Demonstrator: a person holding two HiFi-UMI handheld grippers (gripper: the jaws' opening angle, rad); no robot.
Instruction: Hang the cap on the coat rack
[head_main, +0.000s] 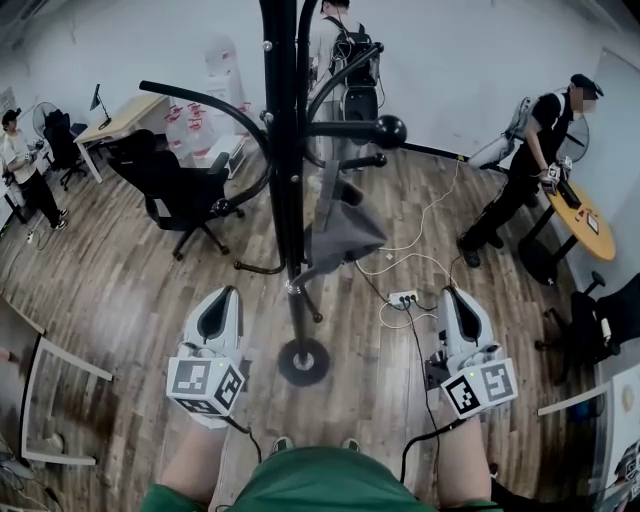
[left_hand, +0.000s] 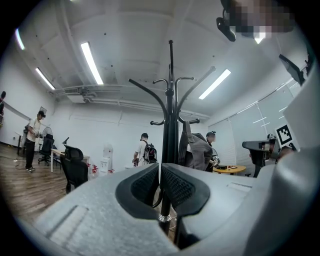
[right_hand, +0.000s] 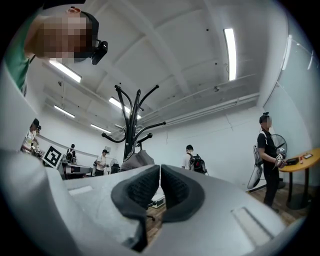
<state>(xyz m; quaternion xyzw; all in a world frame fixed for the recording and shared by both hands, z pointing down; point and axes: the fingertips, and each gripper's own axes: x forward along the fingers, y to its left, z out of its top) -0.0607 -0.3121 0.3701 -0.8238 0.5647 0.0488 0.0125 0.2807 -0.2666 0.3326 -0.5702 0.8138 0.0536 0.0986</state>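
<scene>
Left tool (head_main: 221, 298) and right tool (head_main: 456, 298) are clenched, empty. The cap (head_main: 345, 235) hangs on the coat rack (head_main: 283, 150) ahead between them, open floor (head_main: 130, 300) around.

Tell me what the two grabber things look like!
Each is pale grey plastic: the left gripper and right gripper have black ribbed pads and a cube of black-and-white square markers. A black cable trails from each. The person wears a green top.

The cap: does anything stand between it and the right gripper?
Nothing visible does. The cap hangs on the coat rack, and only open space lies between it and the right gripper, whose jaws are shut and empty.
</scene>
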